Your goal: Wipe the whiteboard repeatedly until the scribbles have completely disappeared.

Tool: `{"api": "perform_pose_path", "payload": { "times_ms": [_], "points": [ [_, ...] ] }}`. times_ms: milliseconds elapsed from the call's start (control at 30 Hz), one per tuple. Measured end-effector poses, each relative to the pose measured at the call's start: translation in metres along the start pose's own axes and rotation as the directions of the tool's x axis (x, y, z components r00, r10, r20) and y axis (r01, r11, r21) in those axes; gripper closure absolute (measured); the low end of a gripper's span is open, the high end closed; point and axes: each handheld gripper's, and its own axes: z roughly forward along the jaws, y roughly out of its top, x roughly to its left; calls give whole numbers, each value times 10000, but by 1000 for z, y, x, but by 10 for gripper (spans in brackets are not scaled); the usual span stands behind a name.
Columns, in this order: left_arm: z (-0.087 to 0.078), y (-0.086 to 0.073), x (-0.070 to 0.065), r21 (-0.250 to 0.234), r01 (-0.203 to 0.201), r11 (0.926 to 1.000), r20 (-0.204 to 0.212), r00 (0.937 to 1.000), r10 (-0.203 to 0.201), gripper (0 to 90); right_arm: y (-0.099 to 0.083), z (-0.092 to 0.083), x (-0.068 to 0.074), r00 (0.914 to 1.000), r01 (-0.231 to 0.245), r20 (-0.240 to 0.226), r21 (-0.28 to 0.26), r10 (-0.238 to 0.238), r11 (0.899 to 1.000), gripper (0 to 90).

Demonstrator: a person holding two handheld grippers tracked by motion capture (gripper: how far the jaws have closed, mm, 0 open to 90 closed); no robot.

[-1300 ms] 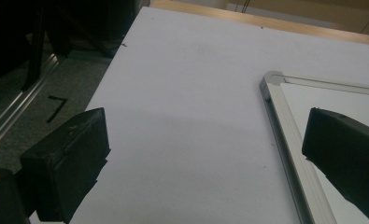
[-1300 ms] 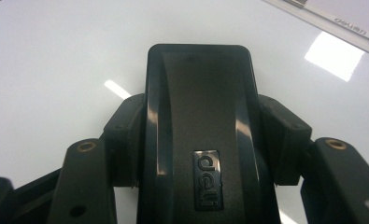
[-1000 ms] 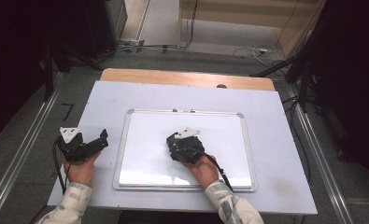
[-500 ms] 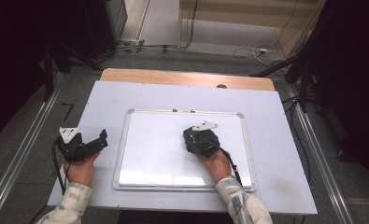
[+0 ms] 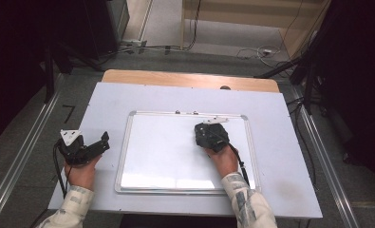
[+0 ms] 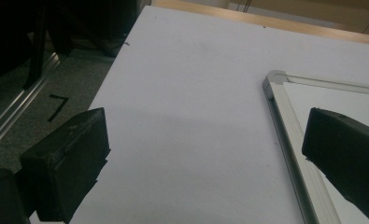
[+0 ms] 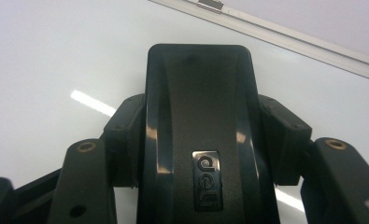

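Your right hand [image 5: 221,159] reaches forward over the whiteboard [image 5: 166,156], forearm coming up from the bottom edge of the high view, with the right gripper [image 5: 209,134] pointing away from you toward the board's far rim. Your left hand [image 5: 82,172] rests on the table [image 5: 280,156] to the left of the board, its left gripper [image 5: 99,142] angled toward the board's left edge and apart from it.

You have two grippers, one whiteboard, one black eraser [image 7: 198,135] and one table. Two small clips sit on the board's far rim in the high view; one of them [image 7: 210,5] appears in the right gripper view.

In the right gripper view the two black jaws press against the eraser's two long sides, pinching it between them. The eraser carries a small embossed label on its glossy top and lies over the white writing surface in the board's upper right part, just short of the far rim. Whether its underside touches the board you cannot tell from these views.

In the left gripper view the jaws stand spread wide with only bare table between them. One fingertip [image 6: 67,163] sits over the table near its left edge, the other [image 6: 345,154] over the board's metal frame.
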Motion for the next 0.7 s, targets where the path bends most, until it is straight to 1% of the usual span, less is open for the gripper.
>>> {"api": "perform_pose_path", "payload": {
  "times_ms": [100,133,167,267,367,400,433,467,500,533,567,600,700],
  "points": [
    [0,0,1,-30,23,10000,-19,10000,-23,12,0,0,0,10000,-12,5,-1,12,10000,389],
    [0,0,1,-25,43,10000,-37,10000,-43,12,0,0,0,10000,-44,-11,-10,44,10000,390],
    [0,0,2,-33,53,10000,-33,10000,-53,12,0,-1,-1,9997,-231,-75,-9,230,9997,390],
    [1,1,3,-37,107,9999,-40,9999,-107,12,-1,-2,0,9997,-246,-61,43,247,9997,389],
    [1,0,3,-24,72,10000,-25,10000,-72,12,-1,-6,0,9989,-396,-235,-12,396,9992,389],
    [0,0,2,-21,67,10000,-18,10000,-67,12,-1,-9,1,9988,-422,-270,-124,418,9990,389],
    [0,0,2,-29,67,10000,-26,10000,-68,12,2,-17,1,9979,-541,-393,-436,524,9976,389],
    [0,0,2,-41,73,10000,-17,10000,-73,12,2,-17,1,9979,-541,-393,-436,524,9976,389],
    [0,0,2,-41,60,10000,-17,10000,-60,12,3,-21,0,9972,-612,-458,-563,587,9965,389],
    [0,0,2,-32,54,10000,-22,10000,-54,12,5,-28,-2,9969,-687,-433,-730,657,9950,388],
    [0,0,2,-16,42,10000,-25,10000,-42,12,5,-28,-2,9969,-687,-433,-730,657,9950,388],
    [0,0,1,-18,42,10000,-26,10000,-42,12,6,-32,-5,9971,-718,-315,-687,698,9951,387],
    [-1,1,1,-76,66,9999,-17,10000,-66,12,5,-34,-9,9971,-744,-179,-667,733,9950,387]
  ]
}}
